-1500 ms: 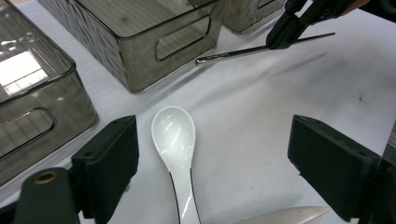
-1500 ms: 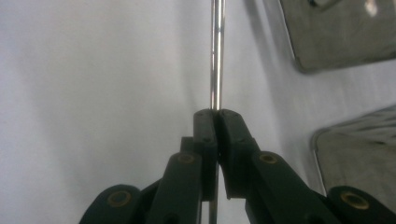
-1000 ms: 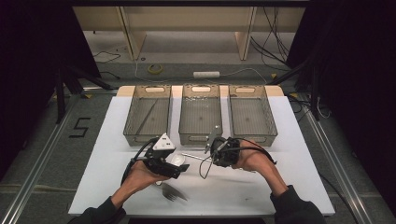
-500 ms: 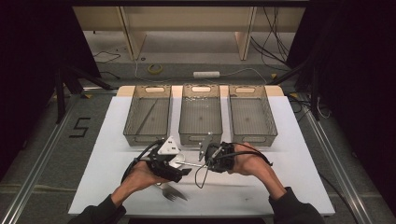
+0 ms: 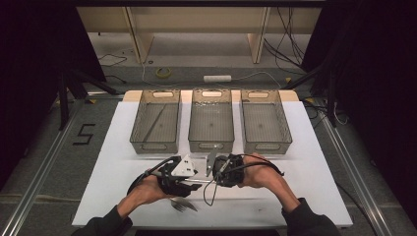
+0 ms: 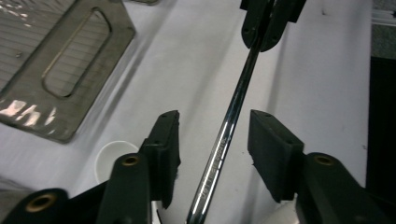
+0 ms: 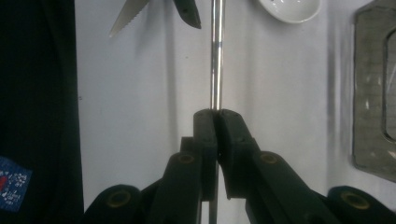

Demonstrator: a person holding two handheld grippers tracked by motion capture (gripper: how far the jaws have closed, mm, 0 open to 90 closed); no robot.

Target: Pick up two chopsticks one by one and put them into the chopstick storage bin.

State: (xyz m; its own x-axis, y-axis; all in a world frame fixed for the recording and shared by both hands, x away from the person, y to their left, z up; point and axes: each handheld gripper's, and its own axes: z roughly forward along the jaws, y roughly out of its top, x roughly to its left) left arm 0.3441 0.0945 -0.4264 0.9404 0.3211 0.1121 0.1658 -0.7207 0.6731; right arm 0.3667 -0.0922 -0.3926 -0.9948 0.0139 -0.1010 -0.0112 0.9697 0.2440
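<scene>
A shiny steel utensil handle [image 7: 216,56] runs straight out from my right gripper [image 7: 217,114], which is shut on it. The same handle [image 6: 229,135] passes between the jaws of my left gripper [image 6: 212,126]. Those jaws have just been closing around it, and a gap shows on each side, so the pads do not press on it. Facing me at the top of the left gripper view is the right gripper [image 6: 271,23], clamped on the far end. In the high view both grippers, left [image 5: 179,177] and right [image 5: 223,169], meet near the table's front middle.
Three clear grey bins [image 5: 155,146] [image 5: 211,146] [image 5: 266,146] stand in a row behind the grippers on the white table [image 5: 305,167]. A fork [image 5: 183,205] lies near the front edge. A serrated knife tip [image 7: 128,16] and a small white dish [image 7: 289,7] lie close by.
The left gripper's jaws have narrowed around the handle. The right gripper has shifted left with the utensil, toward the left gripper.
</scene>
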